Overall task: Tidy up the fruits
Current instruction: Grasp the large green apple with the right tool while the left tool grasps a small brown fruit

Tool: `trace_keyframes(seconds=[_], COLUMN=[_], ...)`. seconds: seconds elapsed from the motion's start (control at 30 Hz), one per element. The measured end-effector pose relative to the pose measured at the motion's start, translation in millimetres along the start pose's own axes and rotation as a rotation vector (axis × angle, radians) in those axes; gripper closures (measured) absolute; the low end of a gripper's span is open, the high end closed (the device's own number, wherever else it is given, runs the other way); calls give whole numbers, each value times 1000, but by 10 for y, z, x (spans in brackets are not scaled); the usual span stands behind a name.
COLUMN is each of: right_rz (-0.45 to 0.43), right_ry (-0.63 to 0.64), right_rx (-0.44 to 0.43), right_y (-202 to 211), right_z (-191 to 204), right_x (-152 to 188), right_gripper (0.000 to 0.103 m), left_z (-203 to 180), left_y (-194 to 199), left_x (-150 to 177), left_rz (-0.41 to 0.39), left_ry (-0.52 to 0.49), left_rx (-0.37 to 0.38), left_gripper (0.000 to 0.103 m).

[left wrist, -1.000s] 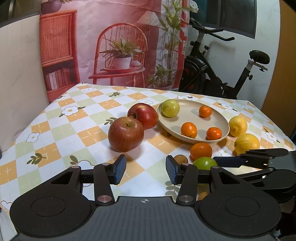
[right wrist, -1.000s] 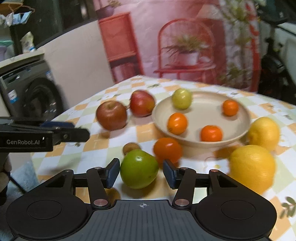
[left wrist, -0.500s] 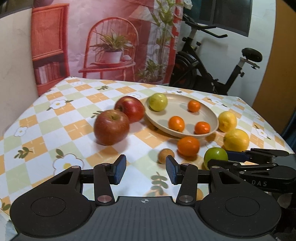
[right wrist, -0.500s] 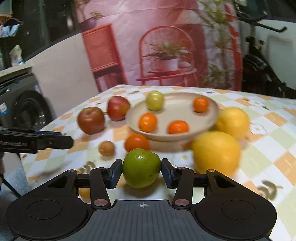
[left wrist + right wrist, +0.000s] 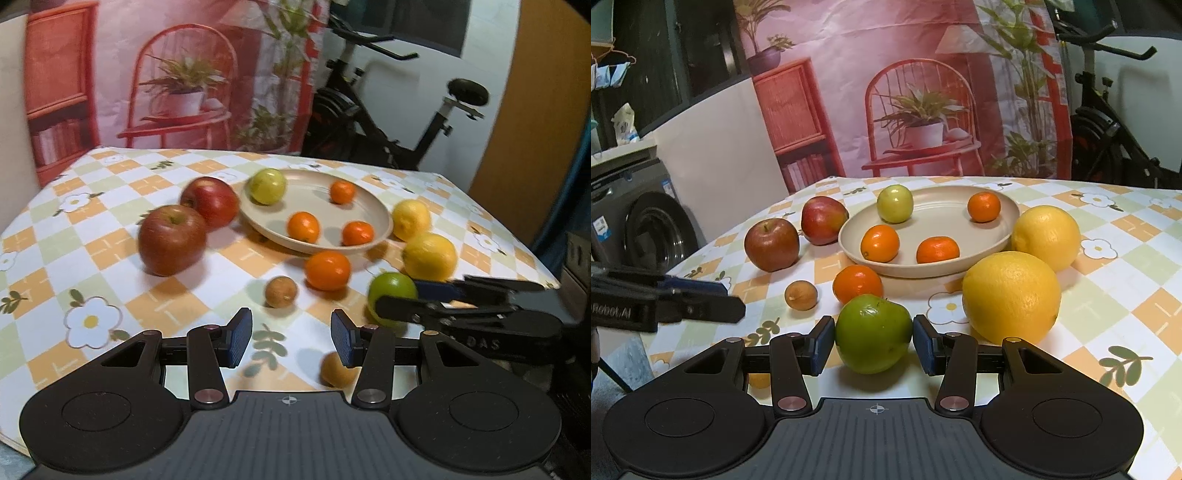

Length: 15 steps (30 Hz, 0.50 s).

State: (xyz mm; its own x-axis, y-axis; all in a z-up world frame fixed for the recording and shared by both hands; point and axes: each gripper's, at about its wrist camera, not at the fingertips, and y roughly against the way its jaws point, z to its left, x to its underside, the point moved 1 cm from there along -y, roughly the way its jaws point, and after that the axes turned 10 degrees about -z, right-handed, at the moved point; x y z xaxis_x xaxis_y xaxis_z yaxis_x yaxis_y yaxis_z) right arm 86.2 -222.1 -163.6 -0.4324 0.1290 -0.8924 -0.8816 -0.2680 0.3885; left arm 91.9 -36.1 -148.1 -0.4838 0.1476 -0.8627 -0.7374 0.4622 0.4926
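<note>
Right wrist view: right gripper (image 5: 874, 345) fingers are clamping the green apple (image 5: 873, 332), apparently; left gripper (image 5: 291, 338) fingers are standing apart, empty; four fruits are lying in the plate (image 5: 945, 216), eight remaining on the bench (image 5: 1126, 280).

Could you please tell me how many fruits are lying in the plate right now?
4: a yellow-green fruit at the plate's far left, a small orange at the far right, and two oranges near the front rim. None looks hidden.

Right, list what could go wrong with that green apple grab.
1. The right tongs pinch the round green apple with small pads at its sides; it could squirt out.
2. Lifted carelessly, it may bump the orange or the big lemon close by and set them rolling.
3. The plate already holds four fruits; a drop could knock them.
</note>
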Motion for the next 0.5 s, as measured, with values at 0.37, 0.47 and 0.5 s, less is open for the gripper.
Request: trace_keyframes(seconds=[0.37, 0.47, 0.5], right_rz=[0, 0, 0], right_ry=[-4, -5, -5], right_rx=[-1, -1, -1], right_y=[-4, -4, -4], right_z=[-4, -5, -4], right_x=[0, 0, 0], right_gripper=[60, 60, 60], left_z=[-110, -110, -110], left_y=[-108, -122, -130], left_x=[95, 106, 110], left_rz=[55, 63, 67], left_ry=[-38, -37, -36], left_rx=[100, 109, 112], left_gripper=[54, 54, 54])
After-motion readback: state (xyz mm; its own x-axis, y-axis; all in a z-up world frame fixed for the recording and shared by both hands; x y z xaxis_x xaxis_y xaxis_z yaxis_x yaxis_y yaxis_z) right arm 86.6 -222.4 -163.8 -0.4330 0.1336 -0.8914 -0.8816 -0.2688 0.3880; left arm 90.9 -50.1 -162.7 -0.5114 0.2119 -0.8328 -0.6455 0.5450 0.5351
